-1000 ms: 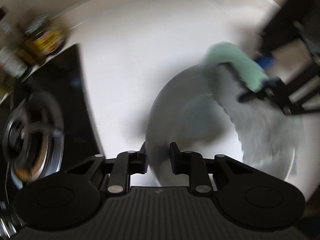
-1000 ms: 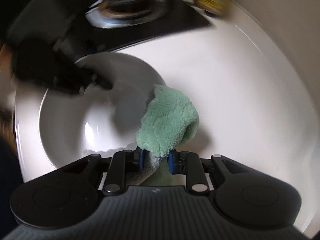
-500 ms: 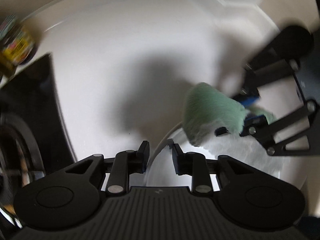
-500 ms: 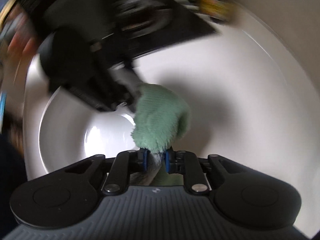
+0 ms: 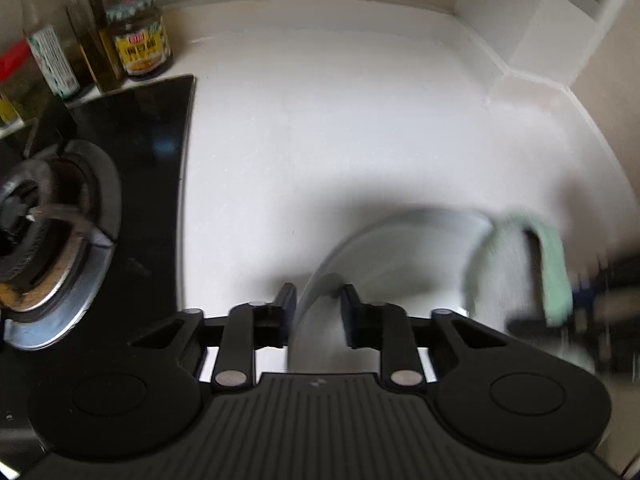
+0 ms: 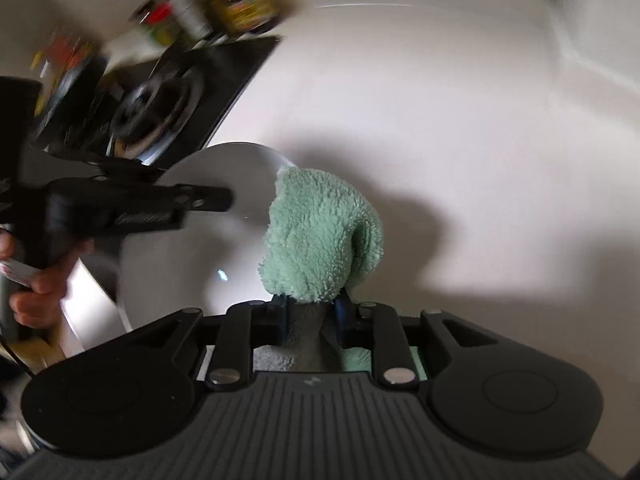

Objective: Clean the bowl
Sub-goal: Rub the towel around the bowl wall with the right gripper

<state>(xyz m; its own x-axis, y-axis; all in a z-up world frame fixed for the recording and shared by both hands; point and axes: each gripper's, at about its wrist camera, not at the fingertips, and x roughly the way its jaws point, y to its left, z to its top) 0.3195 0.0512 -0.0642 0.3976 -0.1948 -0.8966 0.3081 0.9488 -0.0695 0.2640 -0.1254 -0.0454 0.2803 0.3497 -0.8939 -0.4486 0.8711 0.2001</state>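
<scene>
Now your left claw [image 5: 316, 300] is closing around the white bowl's [image 5: 400, 248] rim at lower centre, on the white desk [image 5: 340, 120]. Your right claw [image 6: 311, 312] is pinching the green cloth [image 6: 320, 236], jaws easing apart, cloth lying against the bowl's right edge, mid-frame.

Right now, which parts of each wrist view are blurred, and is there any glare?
Left wrist view: stove and jars sharp, green cloth at right edge smeared. Right wrist view: cloth crisp, jars and stove streaked; small glint inside the bowl.
</scene>
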